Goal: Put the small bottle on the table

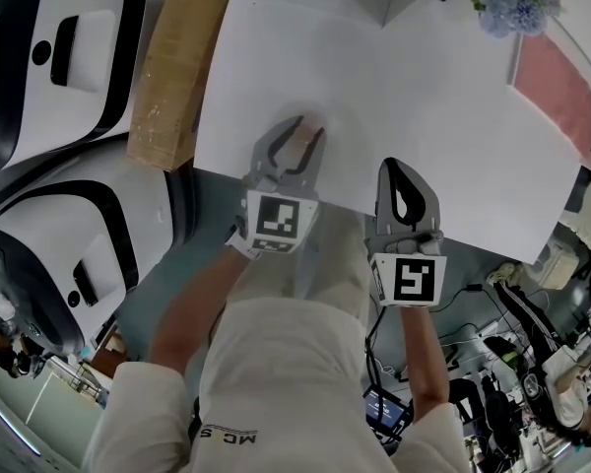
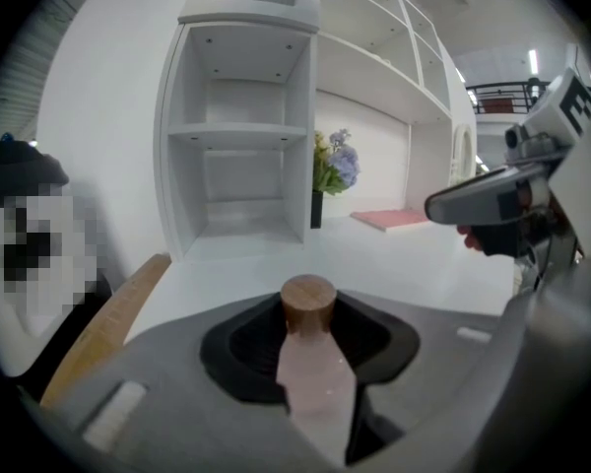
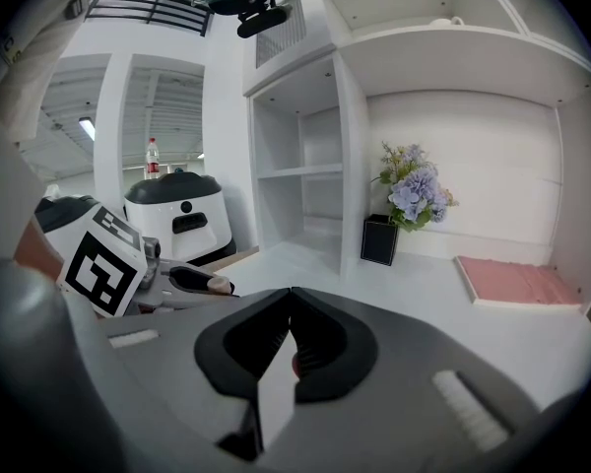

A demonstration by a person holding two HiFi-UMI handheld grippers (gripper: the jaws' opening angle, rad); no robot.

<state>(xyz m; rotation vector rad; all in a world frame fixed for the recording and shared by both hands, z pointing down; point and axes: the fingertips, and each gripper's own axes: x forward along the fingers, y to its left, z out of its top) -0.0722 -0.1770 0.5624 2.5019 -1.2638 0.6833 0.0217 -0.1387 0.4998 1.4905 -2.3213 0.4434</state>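
The small bottle (image 2: 313,372) is pale pink with a brown round cap (image 2: 307,302). My left gripper (image 2: 308,315) is shut on its body, cap pointing away from the camera. In the head view that left gripper (image 1: 297,138) hangs over the near edge of the white table (image 1: 414,97), with the bottle (image 1: 299,147) between its jaws. My right gripper (image 1: 398,169) is beside it on the right at the table's edge, jaws shut with nothing in them. The right gripper view shows the right gripper (image 3: 290,296) with jaws together, and the left gripper (image 3: 182,282) at its left.
A white shelf unit (image 2: 241,156) stands at the back of the table. A black vase of blue flowers (image 3: 389,220) and a pink mat (image 3: 517,282) lie far right. A cardboard box (image 1: 177,67) borders the table's left side. White machines (image 1: 59,57) stand on the floor left.
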